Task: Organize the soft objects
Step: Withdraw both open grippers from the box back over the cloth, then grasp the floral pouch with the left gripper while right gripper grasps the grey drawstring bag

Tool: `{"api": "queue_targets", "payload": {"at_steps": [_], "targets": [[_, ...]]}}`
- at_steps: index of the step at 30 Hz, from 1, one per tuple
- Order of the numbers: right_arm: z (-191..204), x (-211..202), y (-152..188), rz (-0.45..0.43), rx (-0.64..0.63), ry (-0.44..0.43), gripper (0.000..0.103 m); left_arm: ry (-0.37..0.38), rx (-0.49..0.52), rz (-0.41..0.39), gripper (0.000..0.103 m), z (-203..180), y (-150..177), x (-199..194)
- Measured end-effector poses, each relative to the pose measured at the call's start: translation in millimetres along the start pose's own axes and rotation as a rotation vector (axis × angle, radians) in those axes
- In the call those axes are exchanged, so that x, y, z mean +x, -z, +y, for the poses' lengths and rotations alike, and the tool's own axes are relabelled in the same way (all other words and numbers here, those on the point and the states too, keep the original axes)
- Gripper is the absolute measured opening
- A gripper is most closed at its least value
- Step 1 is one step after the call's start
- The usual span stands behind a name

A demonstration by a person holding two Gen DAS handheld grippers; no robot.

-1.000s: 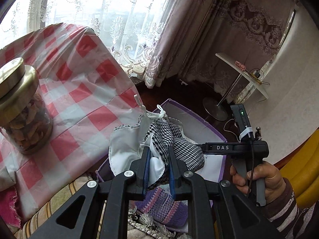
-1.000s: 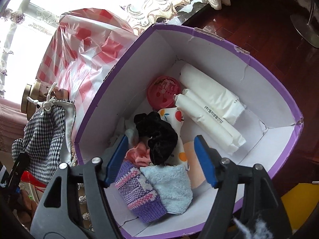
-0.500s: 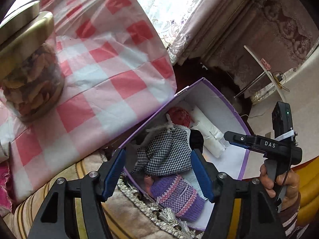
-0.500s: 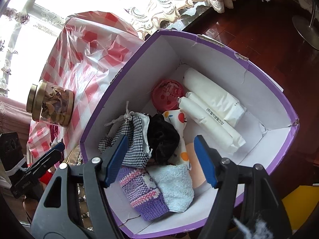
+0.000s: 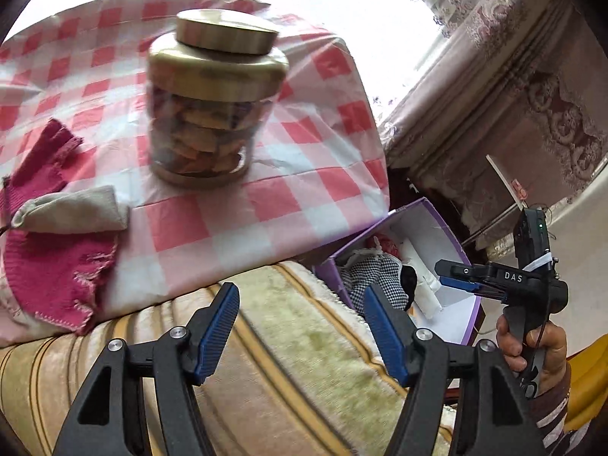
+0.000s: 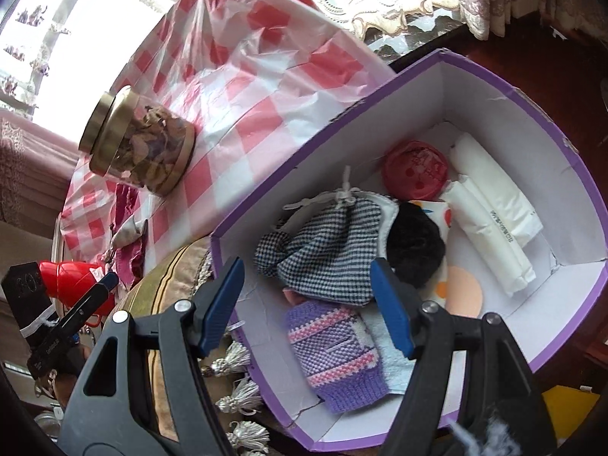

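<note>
I'm holding the left gripper with jaws apart and empty above the striped cushion, facing the checked tablecloth. Near its left edge the grey pouch is lying on a magenta knit cloth; both look light and limp, so I'm judging a pinch at the pouch's gathered neck best. The glass jar is standing well behind. The right gripper, also open and empty, is hovering over the purple box, where the houndstooth pouch is lying.
</note>
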State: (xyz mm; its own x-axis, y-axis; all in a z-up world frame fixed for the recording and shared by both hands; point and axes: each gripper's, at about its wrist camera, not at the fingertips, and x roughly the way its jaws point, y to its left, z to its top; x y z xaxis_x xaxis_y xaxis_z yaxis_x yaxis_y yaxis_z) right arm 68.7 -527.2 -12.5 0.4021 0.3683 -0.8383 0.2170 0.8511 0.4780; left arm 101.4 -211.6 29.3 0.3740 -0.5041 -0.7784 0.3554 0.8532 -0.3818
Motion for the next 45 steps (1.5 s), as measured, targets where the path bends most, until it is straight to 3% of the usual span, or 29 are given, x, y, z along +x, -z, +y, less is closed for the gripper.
{"api": "queue_targets", "payload": {"at_steps": [14,23,28,33,41,45], "targets": [[143.6,34.9,5.5,0.088,-0.33,-0.026,0.072,-0.18,-0.334,-0.207,0.068,151.6,44.9,-102.7],[238.7,65.1,20.0,0.127,-0.593,-0.018,0.072,-0.242,-0.426,-0.263,0.068,209.3,55.8,-130.1],[288.3,97.2,26.6,0.142,-0.729,-0.004,0.072,-0.361,-0.363,-0.281,0.068,213.7,48.9,-135.3],[329.4,134.1,32.8,0.156,-0.851,0.021,0.072,-0.566,-0.198,-0.295,0.068,206.5,34.5,-136.7],[365.9,182.6,39.5,0.164,-0.988,0.1,0.073,-0.83,0.024,-0.104,0.068,212.0,18.3,-98.3],[373.9,201.5,39.6,0.172,-1.026,0.127,0.073,-0.885,0.066,-0.012,0.067,220.2,18.9,-78.5]]}}
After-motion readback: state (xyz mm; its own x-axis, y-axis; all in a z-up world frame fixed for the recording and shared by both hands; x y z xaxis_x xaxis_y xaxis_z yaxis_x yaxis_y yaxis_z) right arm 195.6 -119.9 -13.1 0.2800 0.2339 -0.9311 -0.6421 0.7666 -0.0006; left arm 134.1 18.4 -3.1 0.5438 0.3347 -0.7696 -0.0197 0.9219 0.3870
